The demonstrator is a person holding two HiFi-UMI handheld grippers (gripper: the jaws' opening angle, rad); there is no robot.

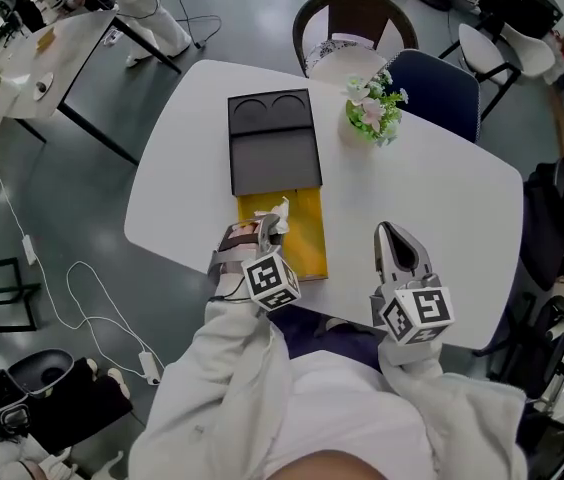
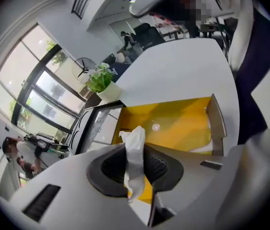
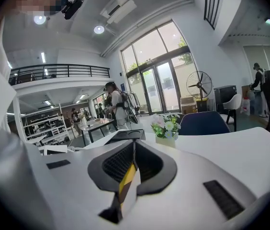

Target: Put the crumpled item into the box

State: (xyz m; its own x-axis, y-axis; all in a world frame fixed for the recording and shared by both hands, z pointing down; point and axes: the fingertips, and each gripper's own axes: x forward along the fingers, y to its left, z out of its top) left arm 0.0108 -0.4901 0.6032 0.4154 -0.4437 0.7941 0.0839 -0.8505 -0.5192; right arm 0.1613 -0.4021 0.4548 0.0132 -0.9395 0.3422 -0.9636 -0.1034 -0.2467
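A crumpled white tissue [image 1: 275,213] [image 2: 135,145] is pinched between the jaws of my left gripper [image 1: 262,228] [image 2: 136,166]. The gripper hovers over the near left part of the open yellow box [image 1: 304,236] [image 2: 173,123], and the tissue's top sticks out past the fingertips. The box's dark grey lid [image 1: 272,146] [image 2: 94,126] lies just beyond the yellow tray. My right gripper [image 1: 395,234] [image 3: 132,158] is to the right of the box, low over the white table [image 1: 442,198], jaws together with nothing held.
A small pot of flowers [image 1: 373,111] [image 3: 164,128] stands at the table's far side. Behind it are a round-backed chair [image 1: 352,18] and a blue chair [image 1: 444,90]. Cables lie on the floor at the left [image 1: 72,288]. People stand around other tables in the distance.
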